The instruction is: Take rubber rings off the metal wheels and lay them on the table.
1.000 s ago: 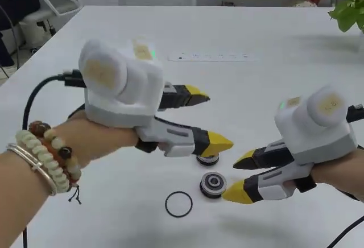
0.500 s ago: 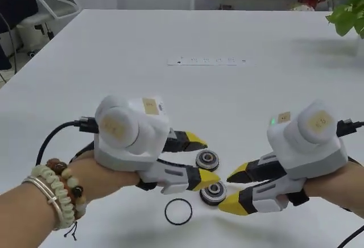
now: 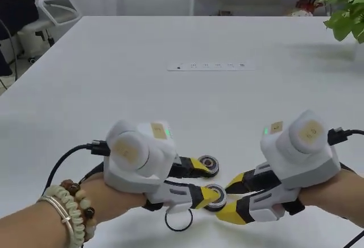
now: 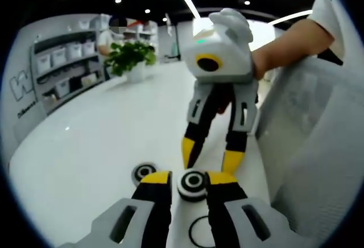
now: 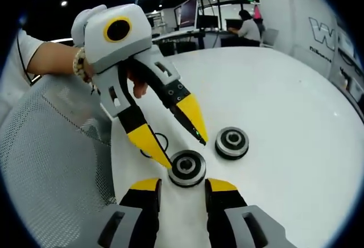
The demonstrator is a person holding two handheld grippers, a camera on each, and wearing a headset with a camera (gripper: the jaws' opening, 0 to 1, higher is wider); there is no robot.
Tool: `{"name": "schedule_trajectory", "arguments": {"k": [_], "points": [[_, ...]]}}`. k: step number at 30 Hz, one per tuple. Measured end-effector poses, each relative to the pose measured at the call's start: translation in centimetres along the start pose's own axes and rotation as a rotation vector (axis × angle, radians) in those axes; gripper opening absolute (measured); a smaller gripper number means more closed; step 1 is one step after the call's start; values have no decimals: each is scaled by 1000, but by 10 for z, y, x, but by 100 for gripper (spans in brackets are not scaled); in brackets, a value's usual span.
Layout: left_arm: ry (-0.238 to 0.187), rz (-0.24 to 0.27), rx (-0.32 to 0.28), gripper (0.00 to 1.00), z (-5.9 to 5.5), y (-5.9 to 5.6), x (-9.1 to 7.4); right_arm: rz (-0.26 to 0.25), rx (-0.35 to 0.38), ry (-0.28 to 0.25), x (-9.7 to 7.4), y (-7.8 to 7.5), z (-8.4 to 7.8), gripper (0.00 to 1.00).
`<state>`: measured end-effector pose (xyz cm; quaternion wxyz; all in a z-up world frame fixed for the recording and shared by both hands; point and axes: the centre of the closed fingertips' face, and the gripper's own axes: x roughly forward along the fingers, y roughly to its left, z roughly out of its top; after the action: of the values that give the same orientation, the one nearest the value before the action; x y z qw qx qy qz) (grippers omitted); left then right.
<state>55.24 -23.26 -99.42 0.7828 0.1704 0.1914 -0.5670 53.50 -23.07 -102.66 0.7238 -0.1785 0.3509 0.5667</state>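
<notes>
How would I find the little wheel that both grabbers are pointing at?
On the big white table, find where the left gripper and right gripper meet, yellow tips facing each other. The round metal wheel with a black rim sits between those tips. The other metal wheel lies farther away, and the thin black rubber ring nearer the person is just an empty loop.
</notes>
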Motion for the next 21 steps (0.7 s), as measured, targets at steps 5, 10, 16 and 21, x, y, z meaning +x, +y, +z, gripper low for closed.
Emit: {"name": "schedule_trajectory", "arguments": {"k": [5,10,16,21], "points": [[20,-18,-41,23,-6,-5,7,-2,-8,3,1,0,0,28],[27,-19,-36,20,-9,-7,7,-6,-17,6,1,-1,0,27],[31,-12,-28,15,-11,-5,6,-10,-22,6,1,-2,0,26],[26,-8,-23,15,-11,-5,7,-23,-27,-2,0,-5,1,25]]}}
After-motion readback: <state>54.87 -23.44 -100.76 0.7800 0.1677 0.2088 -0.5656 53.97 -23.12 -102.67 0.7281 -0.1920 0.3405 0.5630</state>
